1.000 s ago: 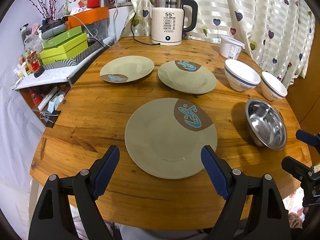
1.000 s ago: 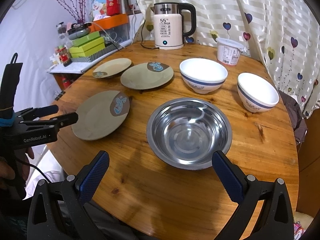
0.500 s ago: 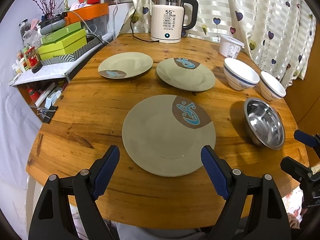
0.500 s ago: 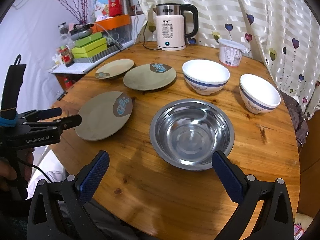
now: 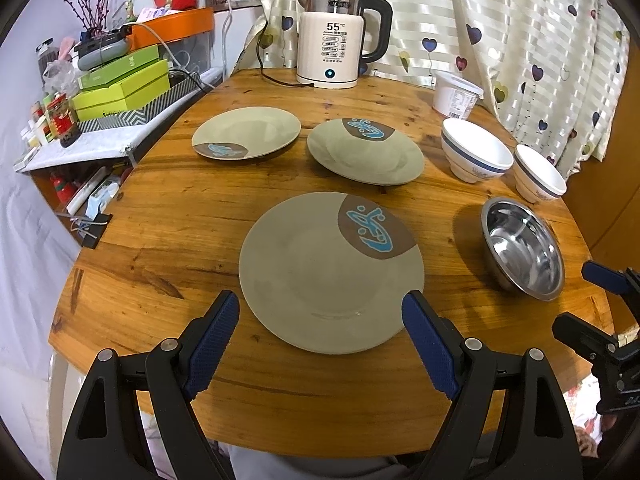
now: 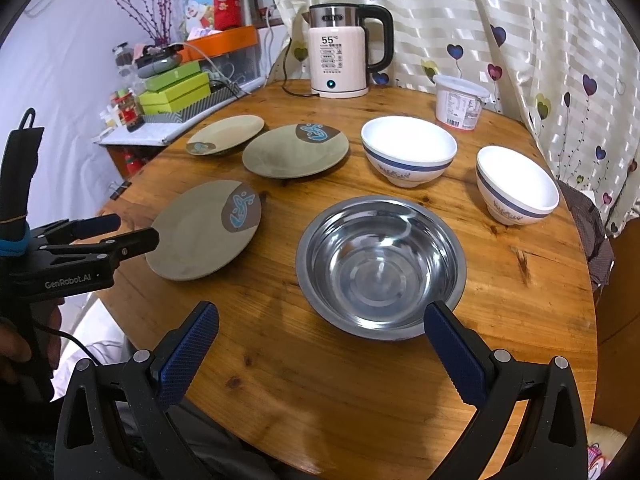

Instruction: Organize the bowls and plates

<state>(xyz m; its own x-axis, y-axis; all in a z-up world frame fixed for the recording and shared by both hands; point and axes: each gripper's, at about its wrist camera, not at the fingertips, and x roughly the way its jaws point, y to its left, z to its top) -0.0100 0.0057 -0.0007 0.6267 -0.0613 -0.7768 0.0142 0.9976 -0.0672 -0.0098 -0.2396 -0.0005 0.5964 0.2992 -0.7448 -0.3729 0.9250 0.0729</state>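
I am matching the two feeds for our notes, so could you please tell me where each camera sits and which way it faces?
Left wrist: on the left gripper, open, looking across the near plate; the right gripper shows at the right edge.
Right wrist: on the right gripper, open, facing the steel bowl; the left gripper and a hand show at left.
Shared: table, three plates, two white bowls, kettle.

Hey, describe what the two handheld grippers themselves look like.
Both the left gripper and right gripper have black plastic bodies, silver rivets and textured blue pads. Seen from the right wrist, the left one reads GenRobot.AI in white, with a black cable and blue band.
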